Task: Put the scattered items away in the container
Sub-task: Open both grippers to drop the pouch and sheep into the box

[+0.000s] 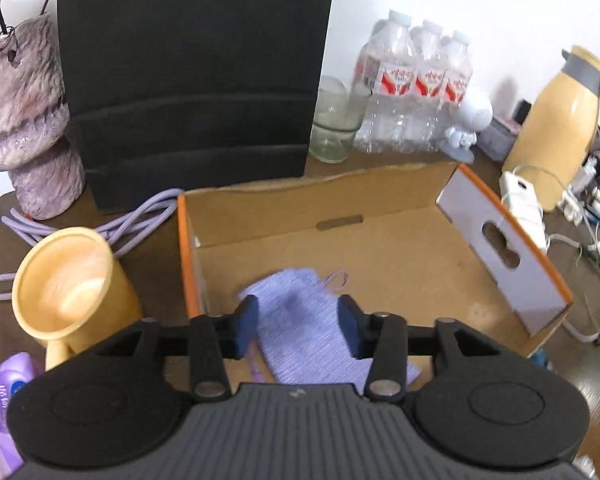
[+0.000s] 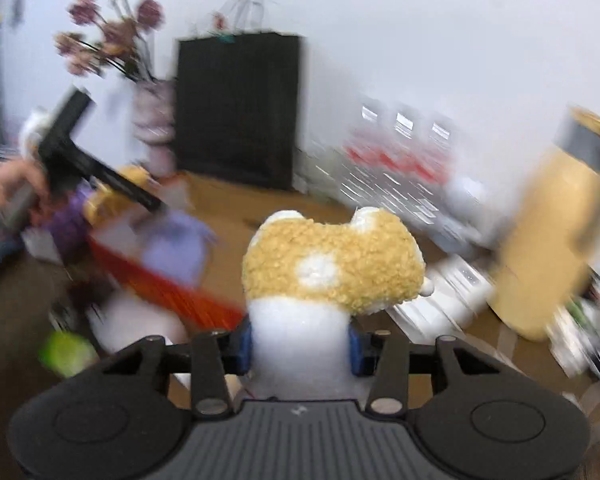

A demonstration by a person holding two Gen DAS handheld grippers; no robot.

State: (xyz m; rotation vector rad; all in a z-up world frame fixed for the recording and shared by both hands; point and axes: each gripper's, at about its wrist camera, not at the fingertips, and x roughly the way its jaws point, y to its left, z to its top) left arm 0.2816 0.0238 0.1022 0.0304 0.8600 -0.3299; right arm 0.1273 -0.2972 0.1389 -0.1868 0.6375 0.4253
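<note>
Pinching a plush toy (image 2: 334,276) by its white base, the right gripper (image 2: 300,346) is risking a top-heavy slip; the left gripper (image 1: 298,326) is standing spread above a purple pouch (image 1: 300,320) inside the cardboard box (image 1: 260,204).

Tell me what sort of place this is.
Probably a home or small office: a cluttered wooden tabletop against a white wall. A vase with branches, shrink-wrapped water bottles, a yellow thermos jug and a power strip with tangled cables suggest everyday domestic use.
</note>
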